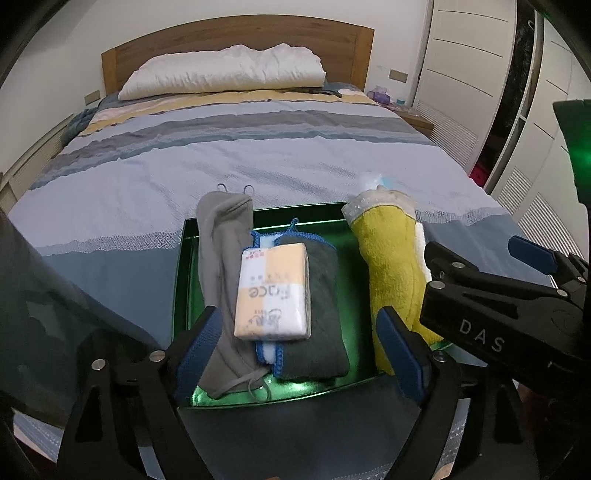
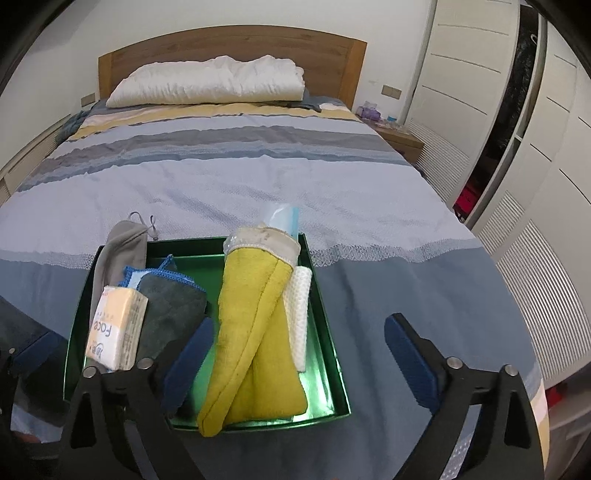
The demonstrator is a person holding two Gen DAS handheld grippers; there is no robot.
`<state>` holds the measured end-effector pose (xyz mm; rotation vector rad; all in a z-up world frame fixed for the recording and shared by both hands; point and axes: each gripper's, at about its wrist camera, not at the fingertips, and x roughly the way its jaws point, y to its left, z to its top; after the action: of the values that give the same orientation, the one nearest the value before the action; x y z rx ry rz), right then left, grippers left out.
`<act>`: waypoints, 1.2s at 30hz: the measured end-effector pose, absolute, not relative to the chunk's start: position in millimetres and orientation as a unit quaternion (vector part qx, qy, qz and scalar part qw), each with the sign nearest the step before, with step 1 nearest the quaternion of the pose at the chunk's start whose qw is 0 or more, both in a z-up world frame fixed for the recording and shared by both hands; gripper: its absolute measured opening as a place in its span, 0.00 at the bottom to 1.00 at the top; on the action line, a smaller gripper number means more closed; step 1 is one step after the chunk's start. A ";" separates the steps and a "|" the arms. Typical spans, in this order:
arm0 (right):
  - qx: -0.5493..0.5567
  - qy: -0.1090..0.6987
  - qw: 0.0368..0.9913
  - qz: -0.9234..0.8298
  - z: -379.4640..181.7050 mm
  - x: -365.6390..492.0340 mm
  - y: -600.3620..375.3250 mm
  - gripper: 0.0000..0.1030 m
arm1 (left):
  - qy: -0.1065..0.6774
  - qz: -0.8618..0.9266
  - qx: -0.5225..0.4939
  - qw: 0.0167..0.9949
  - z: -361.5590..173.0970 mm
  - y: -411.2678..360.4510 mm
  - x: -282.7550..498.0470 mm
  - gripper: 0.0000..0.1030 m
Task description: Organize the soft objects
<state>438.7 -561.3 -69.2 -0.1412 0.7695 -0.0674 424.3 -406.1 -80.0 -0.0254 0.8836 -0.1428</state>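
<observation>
Striped blue, grey and yellow bedding covers the bed (image 1: 258, 147), with a white pillow (image 1: 225, 70) against a wooden headboard (image 1: 236, 35) and white wardrobe doors (image 2: 480, 74) to the right. We see a green tray (image 1: 183, 280) resting on the near end of the bed, filled with soft things. From the left wrist view, our left hand-held gripper (image 1: 301, 350) stands wide open with nothing gripped; its blue pads flank the tissue pack (image 1: 271, 291), which lies on a dark grey cloth (image 1: 321, 332) edged in blue. A grey fabric piece (image 1: 218, 236) runs along the tray's left side, and a yellow cloth (image 1: 391, 269) lies at the right, just beside the right pad. This view also catches the right hand-held gripper (image 1: 484, 258) from the side, over the tray's right edge. From the right wrist view, our right hand-held gripper (image 2: 295, 350) is also spread wide and holds nothing; the yellow cloth (image 2: 255, 332) lies between its pads without touching them. Only this view shows plainly the white textured cloth (image 2: 299, 310) tucked beside the yellow one, and a light blue item (image 2: 286, 218) past the tray's far rim
</observation>
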 end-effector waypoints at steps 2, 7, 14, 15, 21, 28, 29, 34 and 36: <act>-0.065 0.374 0.924 -0.035 -70.0 436.8 -562.1 1.00 | 0.423 -0.069 -0.011 0.903 -79.6 -405.2 421.7 0.93; -0.064 0.370 0.926 -0.042 -69.7 433.9 -564.0 1.00 | 0.424 -0.076 -0.008 0.903 -81.7 -405.9 415.7 0.93; -0.065 0.352 0.932 -0.061 -62.9 422.4 -569.4 1.00 | 0.433 -0.092 0.002 0.897 -88.4 -412.9 407.9 0.94; -0.064 0.348 0.933 -0.065 -61.1 419.1 -570.4 1.00 | 0.432 -0.093 0.003 0.897 -88.2 -413.7 405.9 0.94; -0.053 0.328 0.939 -0.091 -51.5 398.3 -581.1 1.00 | 0.429 -0.110 0.013 0.897 -83.1 -416.9 388.5 0.94; -0.058 0.316 0.941 -0.109 -47.5 358.2 -580.1 1.00 | 0.423 -0.142 0.028 0.894 -73.1 -412.9 351.2 0.94; -0.059 0.313 0.941 -0.111 -46.7 349.1 -579.1 1.00 | 0.422 -0.146 0.030 0.894 -71.2 -410.7 343.2 0.94; -0.059 0.307 0.943 -0.114 -41.4 305.3 -573.7 1.00 | 0.420 -0.168 0.039 0.891 -62.9 -396.0 311.2 0.94; -0.055 0.306 0.944 -0.113 -38.7 290.6 -572.1 1.00 | 0.421 -0.172 0.040 0.889 -59.9 -386.8 298.5 0.94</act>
<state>290.6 -572.1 -38.7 -0.1131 0.6247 -0.2306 298.5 -386.8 -59.9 0.0841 0.8754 -0.3582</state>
